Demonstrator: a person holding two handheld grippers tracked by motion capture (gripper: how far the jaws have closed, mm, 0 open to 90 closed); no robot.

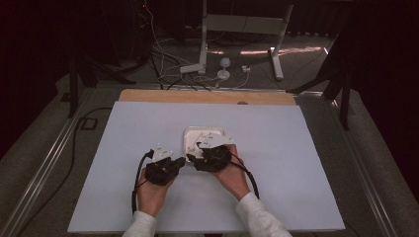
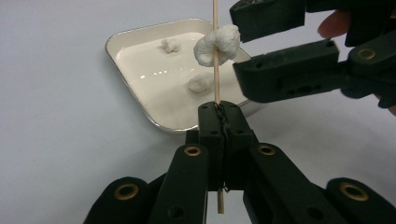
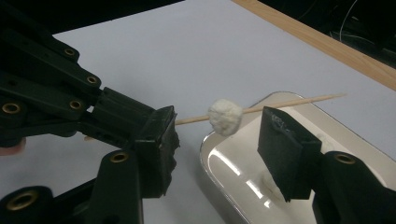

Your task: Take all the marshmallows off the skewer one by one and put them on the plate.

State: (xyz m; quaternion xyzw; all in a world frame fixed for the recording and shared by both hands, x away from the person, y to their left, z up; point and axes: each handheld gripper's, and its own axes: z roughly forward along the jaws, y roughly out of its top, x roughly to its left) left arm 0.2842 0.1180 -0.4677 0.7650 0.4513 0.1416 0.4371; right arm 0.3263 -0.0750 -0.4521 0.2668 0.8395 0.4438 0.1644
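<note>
Partly hidden, skewer (image 2: 215,70) base — inside left claw (image 2: 219,109).

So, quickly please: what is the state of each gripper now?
Left gripper: closed on the wooden skewer.
Right gripper: jaws open around the white ball, not pressing it.
</note>
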